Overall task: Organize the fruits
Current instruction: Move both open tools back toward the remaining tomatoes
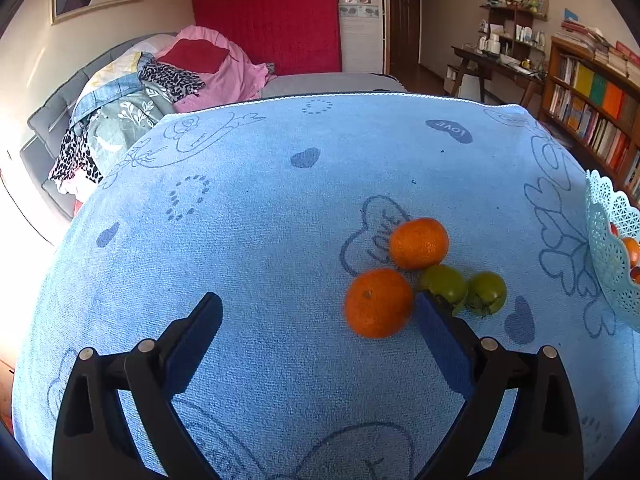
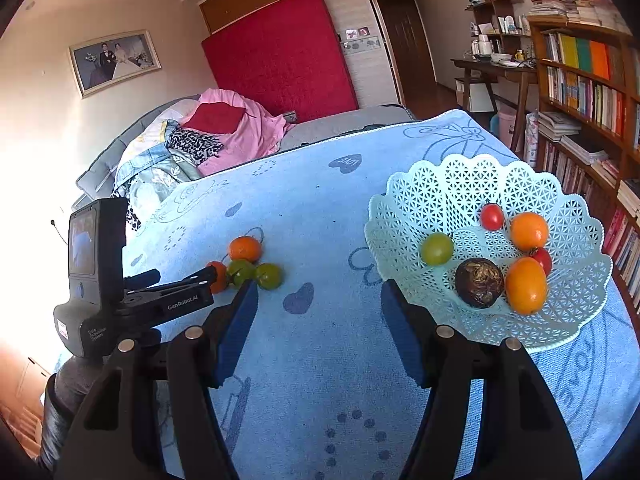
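Observation:
Two oranges, near (image 1: pixel 379 303) and far (image 1: pixel 419 243), and two green tomatoes (image 1: pixel 486 293) lie together on the blue towel (image 1: pixel 260 220). My left gripper (image 1: pixel 320 312) is open, low over the towel; the near orange sits just inside its right finger (image 1: pixel 444 344). The same fruits (image 2: pixel 244 249) show in the right wrist view, with the left gripper (image 2: pixel 200 280) beside them. My right gripper (image 2: pixel 318 300) is open and empty, left of the pale blue lattice basket (image 2: pixel 460 184), which holds oranges (image 2: pixel 526 286), red tomatoes (image 2: pixel 492 217), a green tomato (image 2: pixel 437 249) and a dark fruit (image 2: pixel 479 282).
The basket's edge shows at the far right of the left wrist view (image 1: pixel 608 248). A bed with piled clothes (image 1: pixel 160 80) lies beyond the table's far edge. A bookshelf (image 2: pixel 580 92) and a desk (image 2: pixel 496 68) stand to the right.

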Available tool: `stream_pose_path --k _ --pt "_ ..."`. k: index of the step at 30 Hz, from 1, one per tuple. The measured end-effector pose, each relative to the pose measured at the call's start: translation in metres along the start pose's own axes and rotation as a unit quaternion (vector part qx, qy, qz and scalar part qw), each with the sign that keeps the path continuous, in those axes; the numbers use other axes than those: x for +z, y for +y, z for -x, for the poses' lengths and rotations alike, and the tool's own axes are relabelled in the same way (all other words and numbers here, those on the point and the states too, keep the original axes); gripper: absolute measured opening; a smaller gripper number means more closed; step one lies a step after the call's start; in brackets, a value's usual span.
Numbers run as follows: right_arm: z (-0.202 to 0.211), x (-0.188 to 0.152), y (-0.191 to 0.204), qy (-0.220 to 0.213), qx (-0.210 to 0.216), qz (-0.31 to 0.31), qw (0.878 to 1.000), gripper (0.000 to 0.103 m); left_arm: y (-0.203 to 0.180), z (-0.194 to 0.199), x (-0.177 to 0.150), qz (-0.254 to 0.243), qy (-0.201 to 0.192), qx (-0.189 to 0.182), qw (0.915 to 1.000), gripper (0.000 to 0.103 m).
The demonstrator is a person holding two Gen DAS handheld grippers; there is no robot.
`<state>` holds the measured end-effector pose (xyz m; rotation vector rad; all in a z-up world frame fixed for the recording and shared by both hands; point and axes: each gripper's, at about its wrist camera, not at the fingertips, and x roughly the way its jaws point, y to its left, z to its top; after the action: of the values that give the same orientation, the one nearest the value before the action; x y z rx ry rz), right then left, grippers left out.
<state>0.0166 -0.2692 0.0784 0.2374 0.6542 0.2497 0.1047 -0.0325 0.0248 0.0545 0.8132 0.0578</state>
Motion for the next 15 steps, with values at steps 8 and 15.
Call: stream_pose_path --k 8,15 --pt "-0.0012 -0.0015 0.0023 0.004 0.004 0.002 1.000 0.066 -0.0017 -0.0048 -0.0016 -0.004 0.003 -0.010 0.9999 0.095" --pt "-0.0006 -0.0021 0.0051 0.005 0.006 0.004 1.000 0.066 0.0000 -0.0107 -0.0024 0.003 0.013 -0.030 0.9995 0.094"
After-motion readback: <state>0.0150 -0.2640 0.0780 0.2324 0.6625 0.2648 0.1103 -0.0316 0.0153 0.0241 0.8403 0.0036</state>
